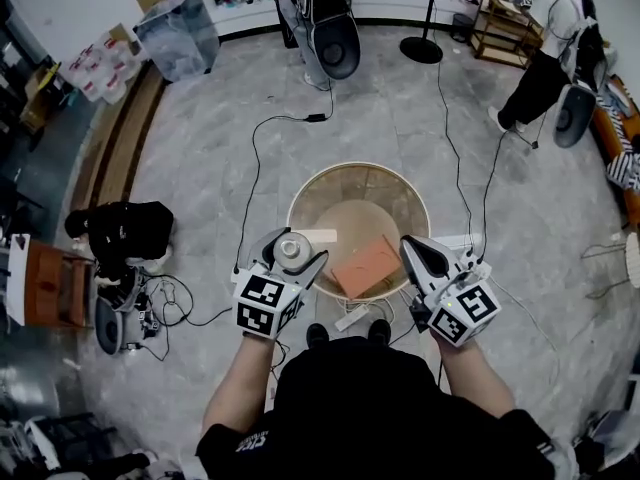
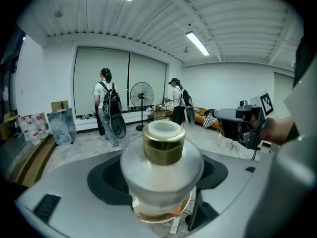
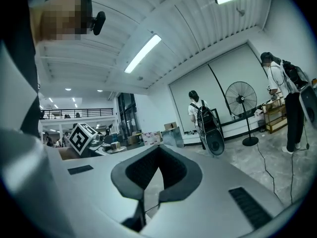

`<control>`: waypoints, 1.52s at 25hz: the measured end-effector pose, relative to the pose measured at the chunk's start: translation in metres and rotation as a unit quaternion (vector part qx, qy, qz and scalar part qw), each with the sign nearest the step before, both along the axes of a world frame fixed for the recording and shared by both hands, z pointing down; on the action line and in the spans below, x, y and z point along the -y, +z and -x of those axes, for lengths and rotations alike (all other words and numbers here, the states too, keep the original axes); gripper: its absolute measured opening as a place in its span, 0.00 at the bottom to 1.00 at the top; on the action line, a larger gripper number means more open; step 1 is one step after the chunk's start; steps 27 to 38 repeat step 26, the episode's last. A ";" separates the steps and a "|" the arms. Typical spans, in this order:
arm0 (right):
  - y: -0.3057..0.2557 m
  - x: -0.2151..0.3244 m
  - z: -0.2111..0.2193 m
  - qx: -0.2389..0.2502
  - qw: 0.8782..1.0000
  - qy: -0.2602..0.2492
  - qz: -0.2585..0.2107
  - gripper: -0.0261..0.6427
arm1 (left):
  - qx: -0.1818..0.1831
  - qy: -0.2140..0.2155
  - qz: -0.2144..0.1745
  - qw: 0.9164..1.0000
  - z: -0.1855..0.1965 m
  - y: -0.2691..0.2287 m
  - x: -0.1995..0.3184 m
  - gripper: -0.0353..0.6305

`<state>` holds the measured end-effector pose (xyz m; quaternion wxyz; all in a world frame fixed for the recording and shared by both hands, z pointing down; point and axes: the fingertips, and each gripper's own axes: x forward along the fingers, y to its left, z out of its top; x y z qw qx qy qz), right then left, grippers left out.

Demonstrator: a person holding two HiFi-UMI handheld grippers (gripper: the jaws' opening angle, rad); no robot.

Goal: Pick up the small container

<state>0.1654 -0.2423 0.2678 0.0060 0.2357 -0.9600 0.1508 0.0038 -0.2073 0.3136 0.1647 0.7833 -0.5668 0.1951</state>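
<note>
The small container point(image 2: 162, 158), a clear rounded jar with a gold neck and a white cap, sits upright between the jaws of my left gripper point(image 2: 161, 185), which is shut on its body. In the head view the small container point(image 1: 291, 249) hangs in that left gripper point(image 1: 290, 260) over the near left rim of the round table point(image 1: 358, 171). My right gripper point(image 1: 421, 255) is at the table's near right edge, pointing level. In its own view the right gripper point(image 3: 148, 197) has its tips together with nothing between them.
An orange-brown square pad point(image 1: 366, 265) and a white strip point(image 1: 318, 235) lie on the table. Cables point(image 1: 252, 158) run across the marble floor, and a power strip point(image 1: 352, 317) lies by my feet. A black bag point(image 1: 125, 230) sits at the left; people and a standing fan point(image 1: 428, 28) are farther off.
</note>
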 end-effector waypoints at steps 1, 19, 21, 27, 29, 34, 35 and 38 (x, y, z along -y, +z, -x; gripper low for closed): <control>0.000 0.000 -0.001 0.001 1.000 -0.002 -0.001 0.06 | 0.001 0.000 0.001 1.000 -0.002 0.000 0.001 0.57; 0.010 0.001 -0.002 -0.020 1.000 -0.011 -0.006 0.06 | 0.003 0.012 -0.003 1.000 -0.012 0.000 0.015 0.57; 0.012 -0.001 0.000 -0.020 1.000 -0.012 -0.005 0.06 | 0.003 0.012 -0.003 1.000 -0.010 0.002 0.013 0.57; 0.014 -0.004 0.006 -0.018 1.000 -0.015 -0.005 0.06 | 0.004 0.013 -0.003 1.000 -0.005 0.001 0.012 0.57; 0.014 -0.004 0.006 -0.018 1.000 -0.015 -0.005 0.06 | 0.004 0.013 -0.003 1.000 -0.005 0.001 0.012 0.57; 0.014 -0.004 0.006 -0.018 1.000 -0.015 -0.005 0.06 | 0.004 0.013 -0.003 1.000 -0.005 0.001 0.012 0.57; 0.014 -0.004 0.006 -0.018 1.000 -0.015 -0.005 0.06 | 0.004 0.013 -0.003 1.000 -0.005 0.001 0.012 0.57; 0.014 -0.004 0.006 -0.018 1.000 -0.015 -0.005 0.06 | 0.004 0.013 -0.003 1.000 -0.005 0.001 0.012 0.57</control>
